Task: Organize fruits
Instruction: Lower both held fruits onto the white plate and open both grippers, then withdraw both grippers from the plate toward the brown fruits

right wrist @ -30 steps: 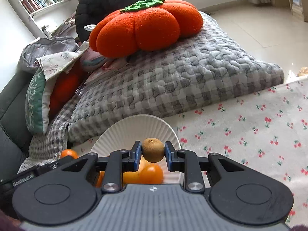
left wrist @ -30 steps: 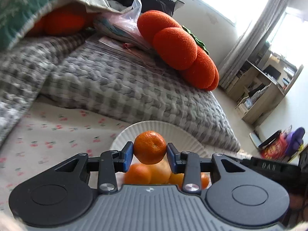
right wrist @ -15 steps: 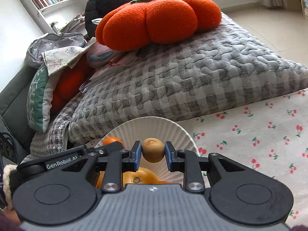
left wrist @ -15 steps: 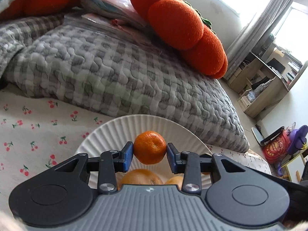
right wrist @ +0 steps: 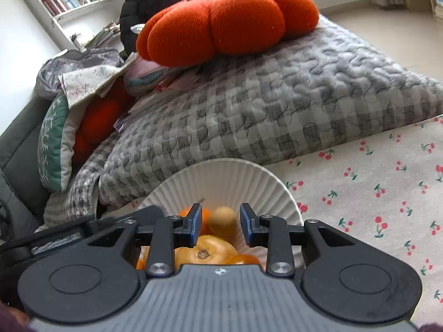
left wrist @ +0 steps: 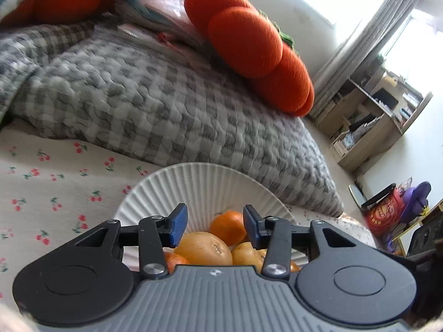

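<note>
My left gripper (left wrist: pixel 215 225) is opening; its pads stand clear of the mandarin (left wrist: pixel 227 226), which sits below and between them on the pile in the bowl (left wrist: pixel 210 182). My right gripper (right wrist: pixel 220 225) is opening too, with the kiwi (right wrist: pixel 223 219) between the pads but no longer touched, as far as I can tell; whether it rests on the other fruit or is dropping I cannot say.

Both fruits look light and round, likely to roll. The mandarin's skin should give a little, so I would take it across its widest part with modest pressure. The kiwi looks firmer and egg-shaped, best pinched across its short sides.

The ribbed white bowl stands on the cherry-print cloth (right wrist: pixel 373 193), against the grey quilt (right wrist: pixel 277 110). It holds an orange (left wrist: pixel 203 247), further citrus beside and under it, and more partly hidden by my grippers.
</note>
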{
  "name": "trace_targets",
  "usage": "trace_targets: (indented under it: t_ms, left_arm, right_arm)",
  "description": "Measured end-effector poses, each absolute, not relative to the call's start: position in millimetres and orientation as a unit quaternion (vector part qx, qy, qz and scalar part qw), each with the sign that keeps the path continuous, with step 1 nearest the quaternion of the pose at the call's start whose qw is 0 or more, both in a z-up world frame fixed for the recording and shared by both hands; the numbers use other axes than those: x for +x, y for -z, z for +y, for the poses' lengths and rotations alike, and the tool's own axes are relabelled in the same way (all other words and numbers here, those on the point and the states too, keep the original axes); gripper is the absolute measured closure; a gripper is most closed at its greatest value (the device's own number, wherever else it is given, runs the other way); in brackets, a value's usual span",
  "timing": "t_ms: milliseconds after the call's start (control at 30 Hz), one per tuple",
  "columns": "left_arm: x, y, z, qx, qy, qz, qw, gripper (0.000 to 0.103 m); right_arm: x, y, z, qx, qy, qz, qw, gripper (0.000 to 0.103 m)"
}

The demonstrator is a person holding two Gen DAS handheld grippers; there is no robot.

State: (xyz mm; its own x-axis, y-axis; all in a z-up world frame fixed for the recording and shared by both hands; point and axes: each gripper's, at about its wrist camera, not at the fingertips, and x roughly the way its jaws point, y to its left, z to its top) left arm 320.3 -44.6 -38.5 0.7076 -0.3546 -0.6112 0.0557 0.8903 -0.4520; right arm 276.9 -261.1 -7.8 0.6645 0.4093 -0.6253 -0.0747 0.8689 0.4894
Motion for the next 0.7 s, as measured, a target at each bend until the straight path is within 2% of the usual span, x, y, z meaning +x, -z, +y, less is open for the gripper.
trace_targets:
  t_ms: [233,567,700]
  left_arm:
    - [273,6,-19,-0.218,0.120,0.343,0.906,0.056]
    - [184,-13,-7,-0.226,0.099,0.337,0.908,0.026]
    - [155,-11,-12,-0.191,0.077,0.351,0.913,0.025]
  right_arm:
    - [260,-27,-259,0.211,-0.132,0.368,0.896,0.069]
    - [202,-59,-241,0.205,-0.161,0.384,0.886,0.060]
    - [170,-60,-234,0.184,-0.164,0.405,0.880,0.057]
